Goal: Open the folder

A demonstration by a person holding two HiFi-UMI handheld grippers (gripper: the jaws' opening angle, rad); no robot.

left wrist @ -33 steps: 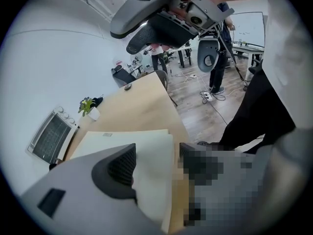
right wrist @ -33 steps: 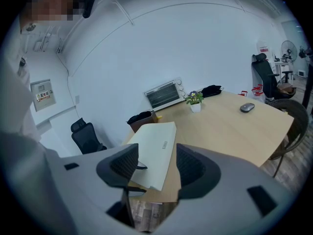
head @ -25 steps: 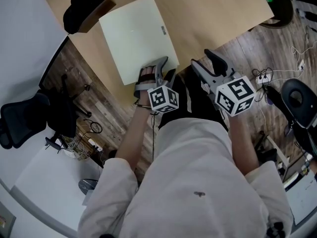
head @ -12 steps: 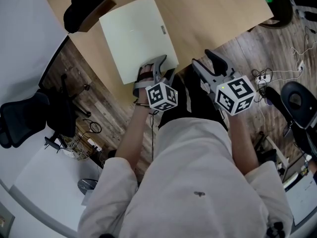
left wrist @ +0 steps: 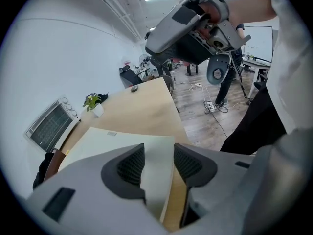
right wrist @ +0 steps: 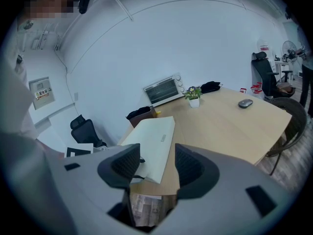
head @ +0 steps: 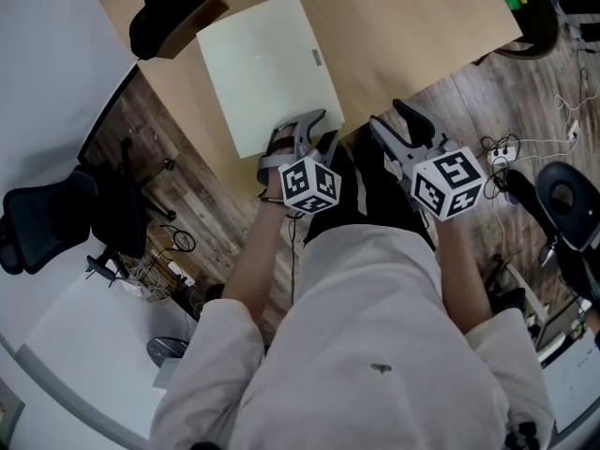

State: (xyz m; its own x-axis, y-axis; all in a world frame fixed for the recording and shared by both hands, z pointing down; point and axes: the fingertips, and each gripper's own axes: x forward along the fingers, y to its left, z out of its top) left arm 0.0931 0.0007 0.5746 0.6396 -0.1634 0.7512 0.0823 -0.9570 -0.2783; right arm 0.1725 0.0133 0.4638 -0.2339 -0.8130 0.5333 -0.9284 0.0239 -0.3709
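A pale green folder (head: 267, 68) lies shut and flat on the wooden table (head: 403, 36), with a small label near its right edge. My left gripper (head: 317, 129) is at the folder's near corner. In the left gripper view the folder (left wrist: 122, 141) has its edge between the jaws of that gripper (left wrist: 159, 155), which are closing; a gap still shows beside the pads. My right gripper (head: 389, 120) hangs open off the table's near edge, to the right of the folder. In the right gripper view the folder (right wrist: 154, 141) lies beyond the empty jaws of that gripper (right wrist: 156, 163).
A brown box with a black object on it (head: 164, 17) stands at the table's far left corner. A toaster oven (right wrist: 164, 89), a small potted plant (right wrist: 193, 94) and a mouse (right wrist: 245, 103) are farther along the table. Office chairs (head: 47, 223) and floor cables (head: 502, 148) surround it.
The left gripper's jaws have come closer together around the folder's near corner, and the gripper has rolled slightly. The right gripper has stayed where it was.
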